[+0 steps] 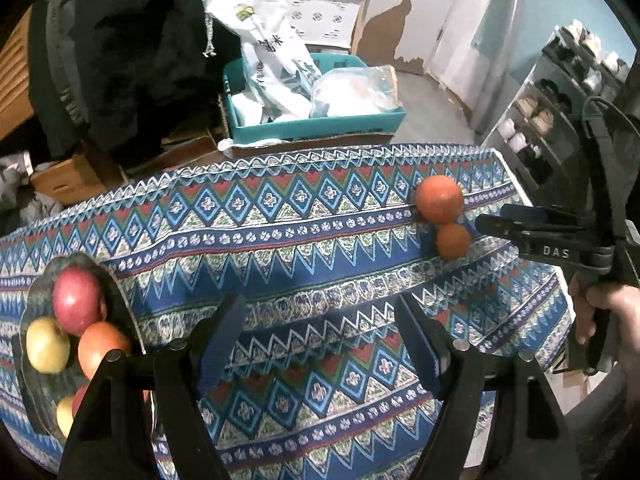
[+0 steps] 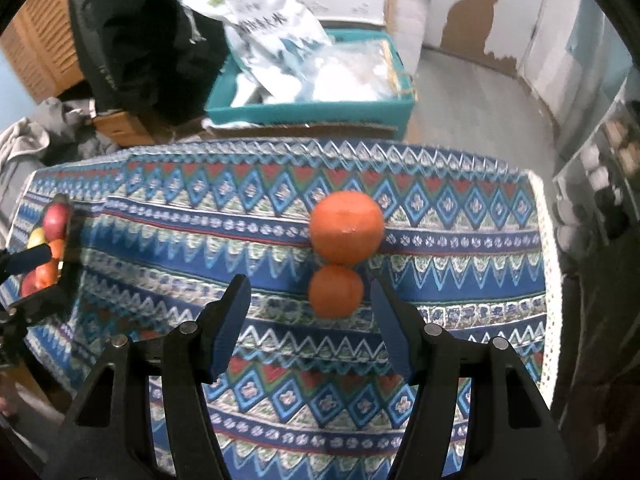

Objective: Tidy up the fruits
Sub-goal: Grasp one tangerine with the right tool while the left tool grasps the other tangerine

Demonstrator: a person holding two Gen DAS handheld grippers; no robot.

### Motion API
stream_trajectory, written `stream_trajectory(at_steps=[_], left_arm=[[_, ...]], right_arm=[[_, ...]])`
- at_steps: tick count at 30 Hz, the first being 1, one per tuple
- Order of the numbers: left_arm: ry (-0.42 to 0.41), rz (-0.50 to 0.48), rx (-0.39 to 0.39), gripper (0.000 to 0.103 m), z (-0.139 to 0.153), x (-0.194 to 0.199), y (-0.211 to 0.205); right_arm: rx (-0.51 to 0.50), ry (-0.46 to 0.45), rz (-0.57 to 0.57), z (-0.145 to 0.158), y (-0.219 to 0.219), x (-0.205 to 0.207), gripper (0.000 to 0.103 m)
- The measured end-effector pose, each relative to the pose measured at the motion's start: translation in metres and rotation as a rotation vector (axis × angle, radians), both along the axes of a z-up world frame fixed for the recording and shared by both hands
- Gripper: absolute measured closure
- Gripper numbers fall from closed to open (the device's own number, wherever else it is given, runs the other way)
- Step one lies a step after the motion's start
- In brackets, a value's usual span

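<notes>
Two oranges lie touching on the patterned tablecloth: a large orange [image 2: 346, 226] [image 1: 439, 199] and a small orange [image 2: 336, 291] [image 1: 453, 241] in front of it. My right gripper [image 2: 310, 300] is open and empty, its fingertips just short of the small orange; it also shows at the right of the left wrist view [image 1: 492, 220]. A glass plate [image 1: 44, 396] at the table's left holds a red apple [image 1: 76, 296], a yellow apple [image 1: 47, 345], an orange fruit [image 1: 102, 346] and others. My left gripper [image 1: 320, 320] is open and empty, just right of the plate.
The tablecloth [image 1: 304, 240] covers the whole table, its far edge near the top. Behind it stand a teal crate [image 1: 320, 124] with plastic bags, cardboard boxes [image 1: 76, 176] and dark clothing. A shoe rack [image 1: 552, 104] stands at the right.
</notes>
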State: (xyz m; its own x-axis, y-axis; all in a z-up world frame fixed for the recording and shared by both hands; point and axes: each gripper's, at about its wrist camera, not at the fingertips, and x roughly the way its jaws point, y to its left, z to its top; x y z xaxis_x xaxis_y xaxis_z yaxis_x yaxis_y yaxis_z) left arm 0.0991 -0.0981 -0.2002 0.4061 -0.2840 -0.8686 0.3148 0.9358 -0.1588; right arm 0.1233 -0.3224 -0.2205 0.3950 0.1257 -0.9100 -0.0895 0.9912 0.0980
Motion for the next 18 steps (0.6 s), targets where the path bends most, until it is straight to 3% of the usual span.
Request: stream_trajectory(at_steps=[4, 9, 18], left_arm=[[0.005, -0.031, 0.035, 0.025, -0.011, 0.01, -0.01], [0.02, -0.062, 0.013, 0.025, -0.023, 0.022, -0.02], [0.062, -0.097, 0.022, 0.025, -0.044, 0.04, -0.043]], right_arm=[[0.023, 0.049, -0.015, -0.029, -0.01, 0.009, 0.04], [0.034, 0.096, -0.032, -0.058, -0.016, 0.017, 0.04], [0.034, 0.102, -0.021, -0.079, -0.015, 0.021, 0.04]])
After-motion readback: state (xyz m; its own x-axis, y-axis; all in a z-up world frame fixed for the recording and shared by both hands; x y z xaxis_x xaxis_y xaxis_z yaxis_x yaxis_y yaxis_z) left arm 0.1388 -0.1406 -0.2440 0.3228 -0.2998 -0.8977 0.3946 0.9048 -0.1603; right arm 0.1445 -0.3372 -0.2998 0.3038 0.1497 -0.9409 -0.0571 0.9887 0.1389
